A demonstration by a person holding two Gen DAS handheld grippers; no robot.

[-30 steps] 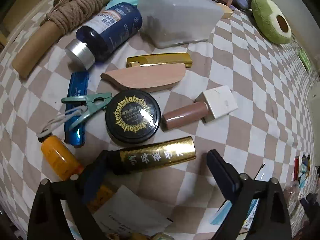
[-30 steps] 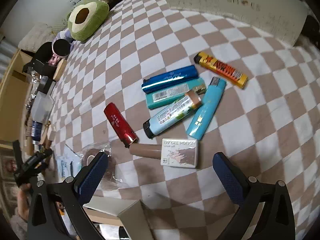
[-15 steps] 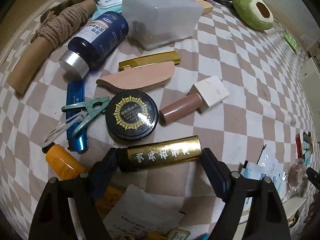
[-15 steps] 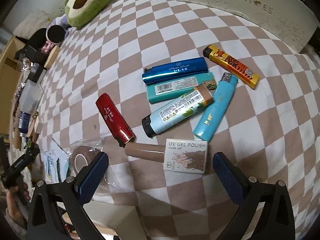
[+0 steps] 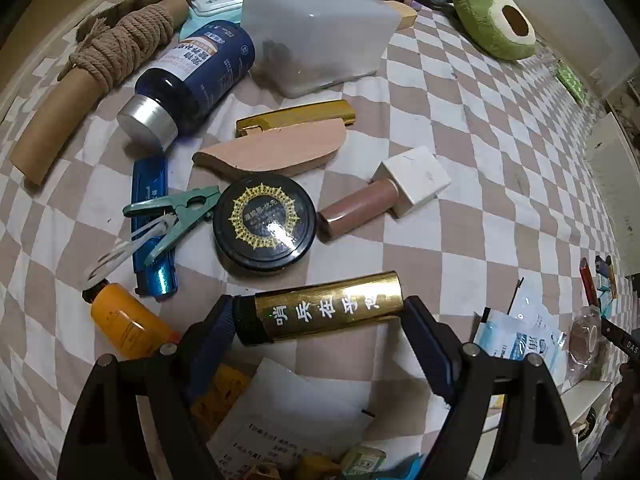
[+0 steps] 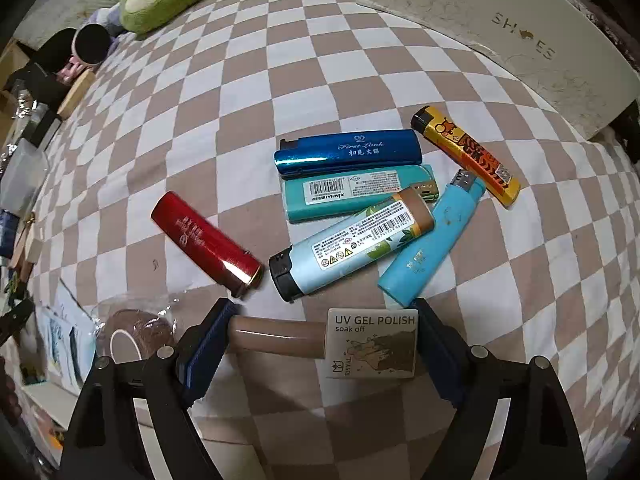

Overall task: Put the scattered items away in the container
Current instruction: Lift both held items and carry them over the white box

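The left gripper (image 5: 320, 322) pinches a gold tube lighter (image 5: 320, 312) end to end, one pad on its black cap and the other on its gold end. Left of that claw lies an orange bottle (image 5: 124, 326); just beyond it sit a blue lighter (image 5: 150, 216) under a green clothes peg (image 5: 176, 220), a round black tin (image 5: 264, 226), and a brown gel polish bottle (image 5: 356, 212) with a white cap. Farther out rests a frosted plastic container (image 5: 316, 32) beside a dark blue bottle (image 5: 192, 80), all on the checkered cloth (image 5: 480, 160).

The right gripper (image 6: 322, 338) is closing its jaws, with a UV gel polish bottle (image 6: 324, 338) between them: the left pad meets the brown end and the right pad meets the labelled white cap. Left of this claw lies a wrapped brown tape roll (image 6: 128, 334). Just ahead lie a red lighter (image 6: 206, 244), a pale blue lighter (image 6: 352, 240) crossing a teal lighter (image 6: 356, 192), a glossy blue lighter (image 6: 348, 154), a sky-blue lighter (image 6: 432, 236) and, rightmost, a yellow lighter (image 6: 466, 154).
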